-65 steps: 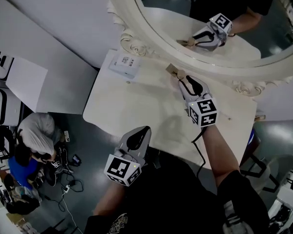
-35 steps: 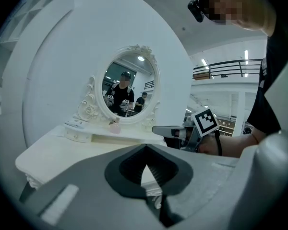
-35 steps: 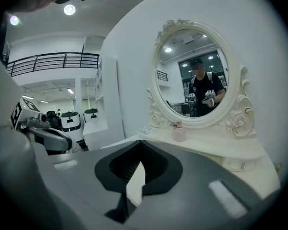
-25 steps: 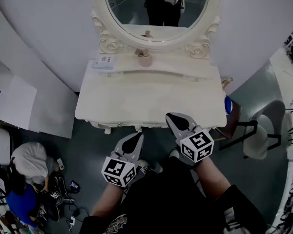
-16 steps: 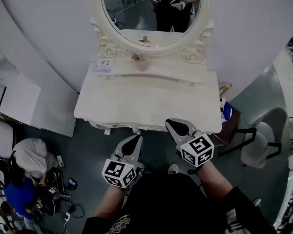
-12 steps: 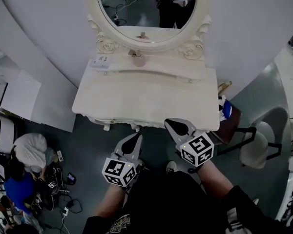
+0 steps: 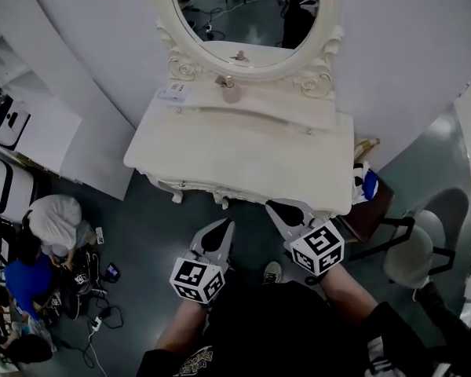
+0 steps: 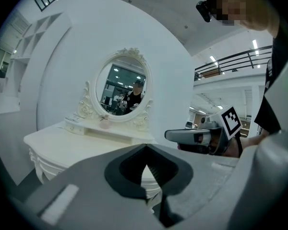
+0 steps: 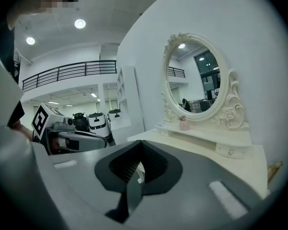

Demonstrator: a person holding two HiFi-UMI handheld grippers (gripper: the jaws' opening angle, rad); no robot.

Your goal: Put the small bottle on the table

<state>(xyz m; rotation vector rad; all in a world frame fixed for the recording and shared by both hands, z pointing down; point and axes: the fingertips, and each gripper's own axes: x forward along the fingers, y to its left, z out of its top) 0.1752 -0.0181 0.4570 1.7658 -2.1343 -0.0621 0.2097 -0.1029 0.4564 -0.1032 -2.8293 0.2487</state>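
1. The small bottle (image 7: 230,91) looks light and rigid, probably glass or hard plastic, so I'd judge it smooth, easy to tip and possibly breakable. The round body, low down, is the surest place to grip; the narrow neck offers less surface.
2. It is pale pink, with a bulbous body and a darker, slimmer top. Label and cap detail are too small to make out.
3. It stands upright on the raised shelf (image 7: 279,105) at the back of the cream dressing table (image 7: 243,148), just below the oval mirror (image 7: 243,14), which shows its reflection.
4. A flat white box (image 7: 173,94) lies on the same shelf, apart from the bottle toward the left end.
5. The left gripper (image 7: 224,225) and right gripper (image 7: 275,206) hang in front of the table's near edge, well apart from the bottle. Each has its 2 jaws pressed together with nothing between them.
6. By the look of it, the placing is done.
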